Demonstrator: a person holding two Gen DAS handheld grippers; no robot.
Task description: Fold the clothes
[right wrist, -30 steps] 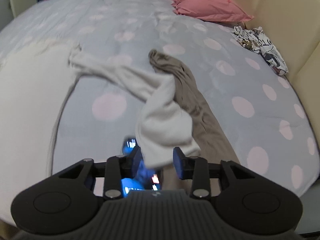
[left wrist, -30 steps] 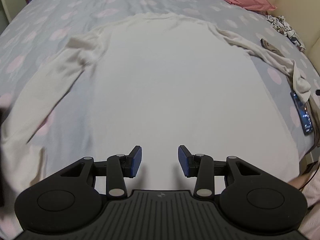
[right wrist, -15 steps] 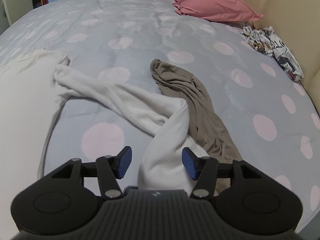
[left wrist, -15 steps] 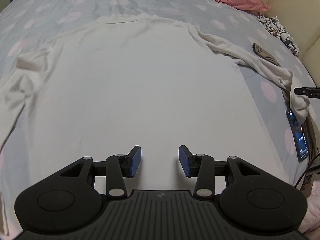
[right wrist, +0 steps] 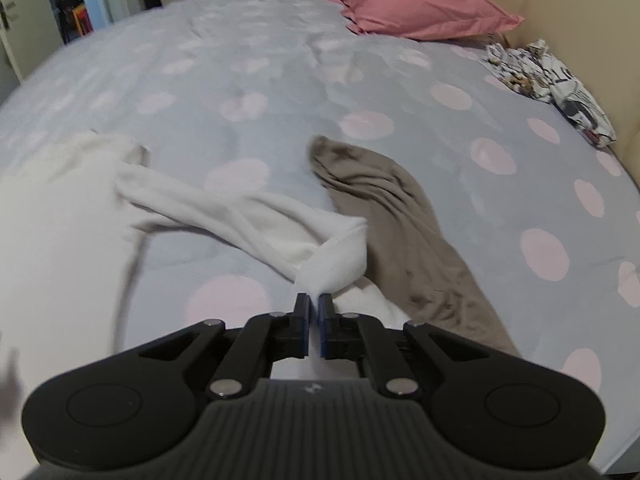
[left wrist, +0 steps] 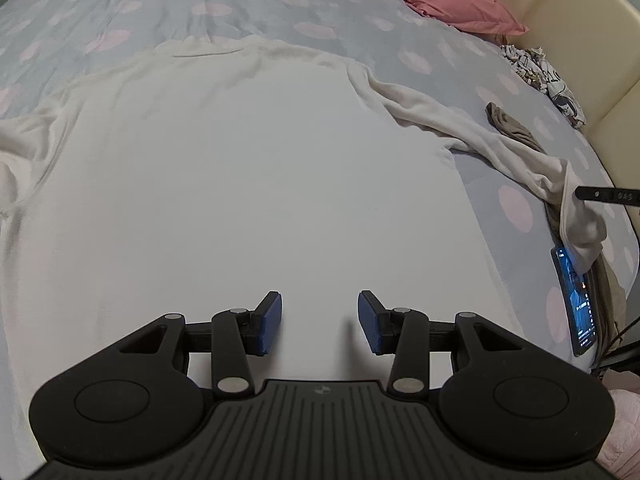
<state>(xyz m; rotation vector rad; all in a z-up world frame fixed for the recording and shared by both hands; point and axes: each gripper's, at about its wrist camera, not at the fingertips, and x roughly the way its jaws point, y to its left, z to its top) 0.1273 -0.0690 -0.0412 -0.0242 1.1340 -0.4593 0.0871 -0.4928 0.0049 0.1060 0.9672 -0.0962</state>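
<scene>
A cream long-sleeved top lies spread flat on the spotted bedspread. My left gripper hovers open over its lower middle, holding nothing. The top's right sleeve trails across the bed toward my right gripper, which is shut on the sleeve's cuff end and lifts it a little. In the left wrist view that sleeve hangs from the tip of the right gripper at the far right edge. The left sleeve is bunched at the left edge.
A brown garment lies beside the sleeve. A phone with a lit screen rests near the bed's right edge. A pink pillow and a crumpled patterned cloth sit at the far right by the beige headboard.
My right gripper has closed on the sleeve cuff, which it straddled open half a second ago. The left gripper has drifted right over the top, still open.
</scene>
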